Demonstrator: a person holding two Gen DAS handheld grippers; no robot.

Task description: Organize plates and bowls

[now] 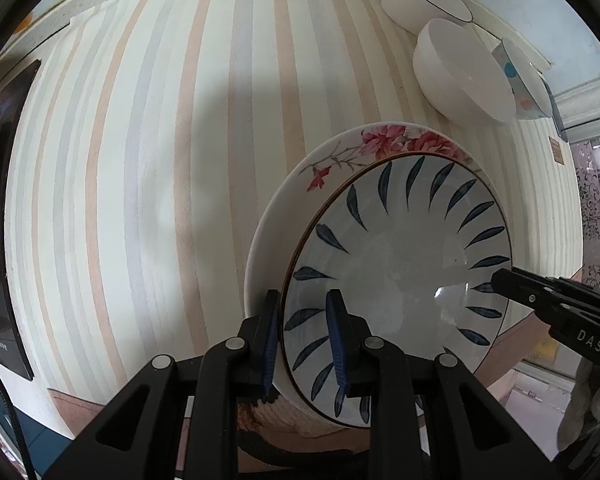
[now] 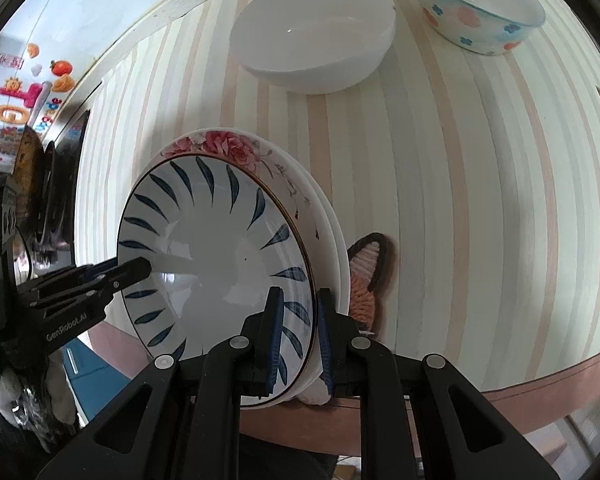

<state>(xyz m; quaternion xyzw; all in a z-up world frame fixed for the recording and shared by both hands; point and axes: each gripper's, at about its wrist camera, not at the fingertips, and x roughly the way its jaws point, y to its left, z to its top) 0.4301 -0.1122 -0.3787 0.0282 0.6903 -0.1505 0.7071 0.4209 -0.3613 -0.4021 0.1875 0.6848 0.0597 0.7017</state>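
Blue pads of left gripper [image 1: 304, 340] and right gripper [image 2: 300, 340] are clamped on opposite rims of plate stack [image 1: 400, 264]; stack should be kept level, lowered together.

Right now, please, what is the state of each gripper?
Left gripper: shut on the rim of the stacked plates.
Right gripper: shut on the opposite rim of the same stacked plates.
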